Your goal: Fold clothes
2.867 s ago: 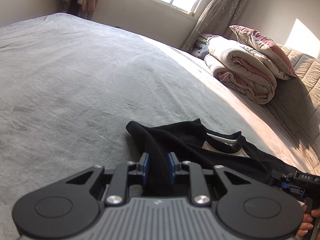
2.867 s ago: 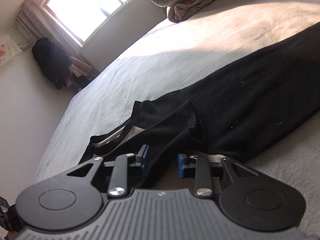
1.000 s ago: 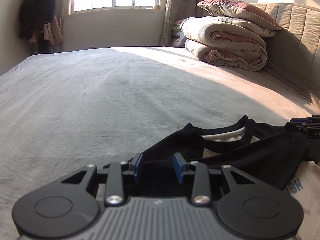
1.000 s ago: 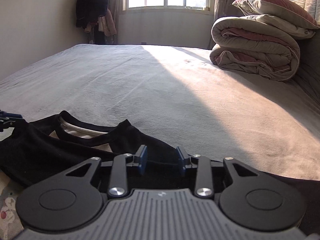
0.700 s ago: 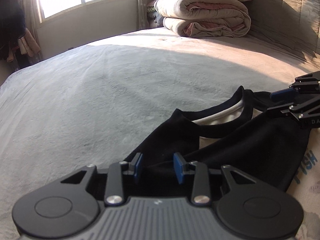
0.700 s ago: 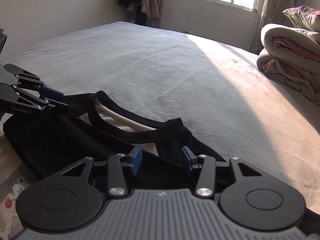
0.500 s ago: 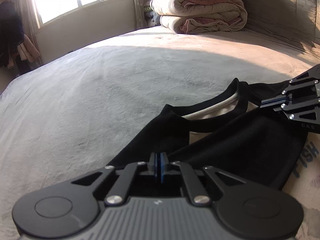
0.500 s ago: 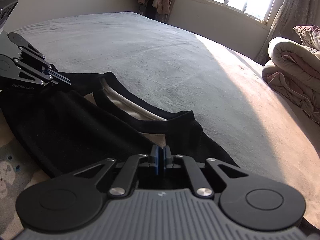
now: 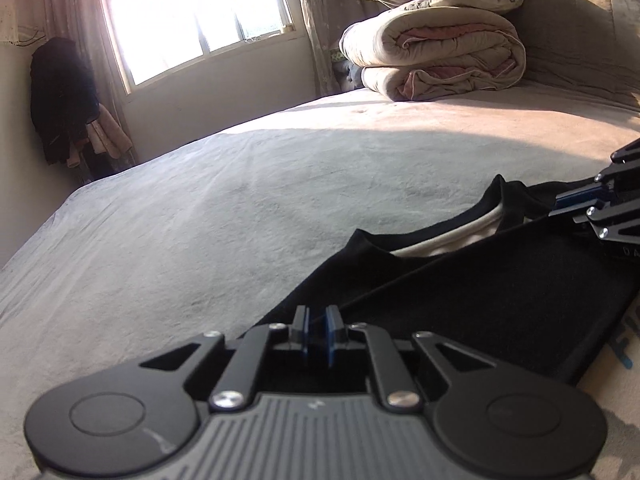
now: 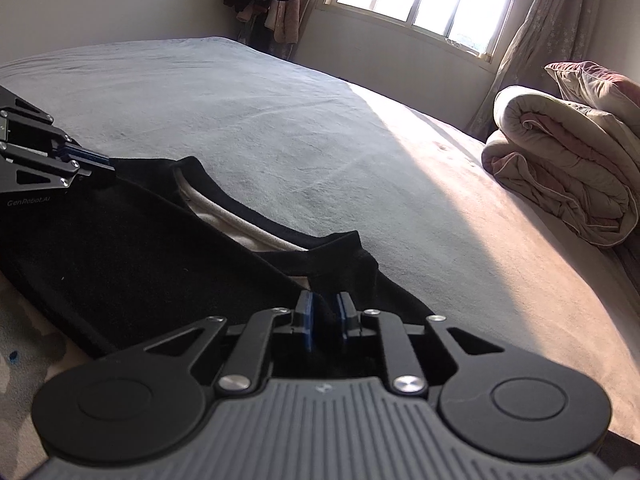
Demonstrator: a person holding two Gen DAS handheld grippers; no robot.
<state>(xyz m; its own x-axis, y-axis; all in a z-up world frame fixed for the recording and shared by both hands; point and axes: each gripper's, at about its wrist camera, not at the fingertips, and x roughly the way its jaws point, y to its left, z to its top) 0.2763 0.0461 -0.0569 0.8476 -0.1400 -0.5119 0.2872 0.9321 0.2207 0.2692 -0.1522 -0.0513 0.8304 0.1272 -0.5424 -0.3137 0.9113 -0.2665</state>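
Sunlit bed (image 9: 240,208); black shirt (image 9: 480,300) mostly cut off.

A wide grey plush bed (image 9: 224,208) stretched ahead of the jaws; a rolled beige quilt (image 9: 432,56) lay far ahead, rightward, beneath a bright window (image 9: 192,12).

black garment (image 9: 500,292) cut off at right, print partly hidden

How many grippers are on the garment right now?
2. The left gripper sits at one end of the black sweatshirt's folded edge beside the collar; the right gripper sits at the other end.
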